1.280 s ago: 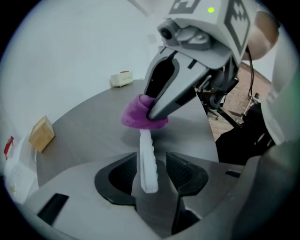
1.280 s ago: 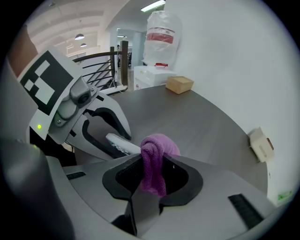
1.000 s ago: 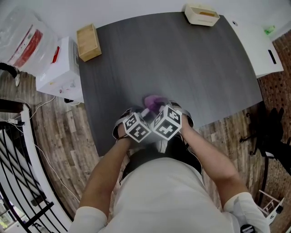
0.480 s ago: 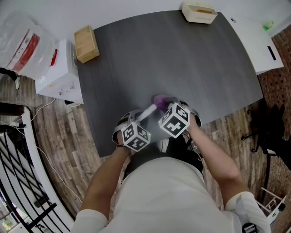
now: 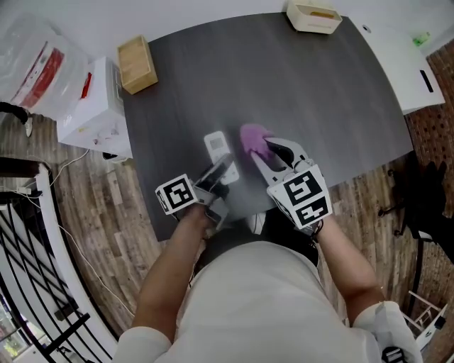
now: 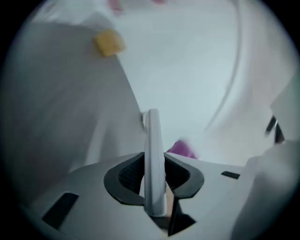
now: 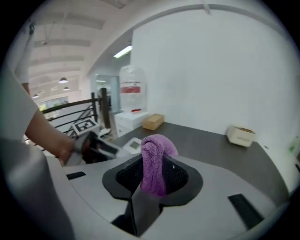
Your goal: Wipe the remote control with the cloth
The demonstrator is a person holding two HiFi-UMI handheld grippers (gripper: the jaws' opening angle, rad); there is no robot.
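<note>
We look down on a dark grey table [image 5: 319,106], a small wooden box [image 5: 137,65] at its far left corner and a cream tray [image 5: 313,18] at its far edge. A white carton [image 5: 96,113] stands just beside the table. A clear plastic bag [image 5: 35,60] lies near the carton, and a black railing [image 5: 28,269] crosses the plank floor [image 5: 92,227].

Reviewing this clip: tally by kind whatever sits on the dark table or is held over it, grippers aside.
Boxes: 2 (light wooden box, cream shallow box)
Remote controls: 1 (slim white remote control, clamped in the left gripper jaws)
Cloths: 1 (purple terry cloth, pinched in the right gripper jaws)
Total: 4
</note>
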